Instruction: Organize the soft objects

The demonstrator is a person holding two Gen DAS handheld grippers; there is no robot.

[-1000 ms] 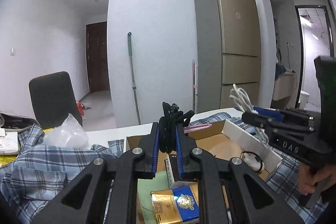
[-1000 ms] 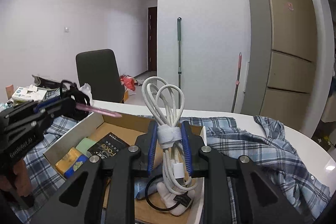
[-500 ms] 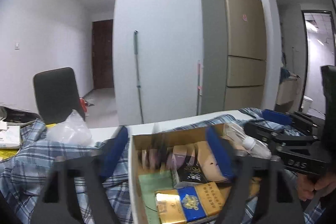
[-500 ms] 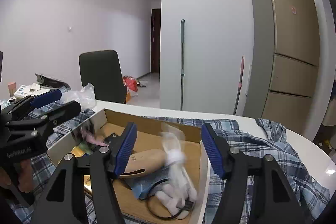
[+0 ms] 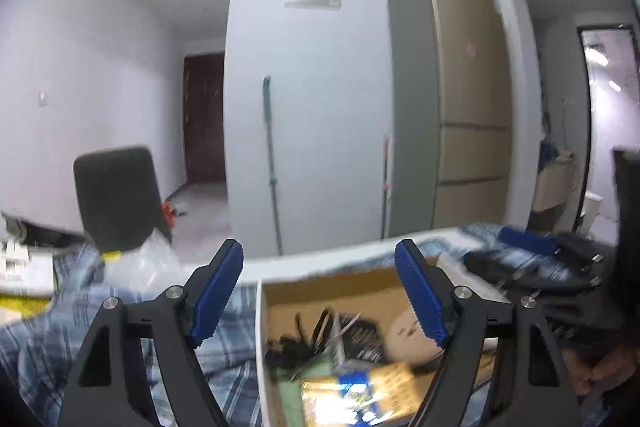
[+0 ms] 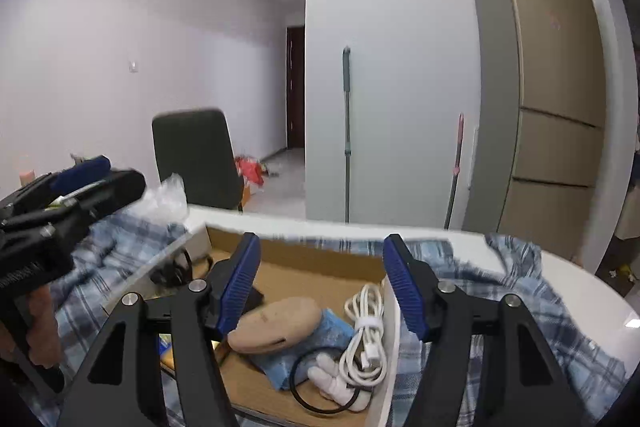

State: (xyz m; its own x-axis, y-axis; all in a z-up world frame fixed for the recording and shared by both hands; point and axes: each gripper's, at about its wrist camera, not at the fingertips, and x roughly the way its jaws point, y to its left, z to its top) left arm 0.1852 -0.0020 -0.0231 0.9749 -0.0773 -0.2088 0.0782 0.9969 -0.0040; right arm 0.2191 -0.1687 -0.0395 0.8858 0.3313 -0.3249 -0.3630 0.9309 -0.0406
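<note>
An open cardboard box [image 5: 320,281] [image 6: 320,267] sits on a plaid cloth. My left gripper [image 5: 320,291] is open and empty above the box's left end, where a black coiled cable [image 5: 296,347] lies beside a gold and blue packet [image 5: 360,391]. My right gripper [image 6: 320,283] is open and empty above the box's right end, where a white coiled cable [image 6: 366,331] lies against the wall, next to a tan oval case [image 6: 276,323], a blue cloth [image 6: 320,339] and a black ring [image 6: 316,383].
The blue plaid cloth [image 5: 60,327] [image 6: 520,307] covers the white table [image 6: 592,291]. A clear plastic bag [image 5: 136,263] and a black chair [image 5: 116,195] are at the left. A fridge [image 6: 552,99] and a mop [image 6: 346,131] stand behind.
Both grippers opened. The black cable dropped from the left gripper into the box and the white cable dropped from the right gripper into the box. Both grippers lifted slightly.
</note>
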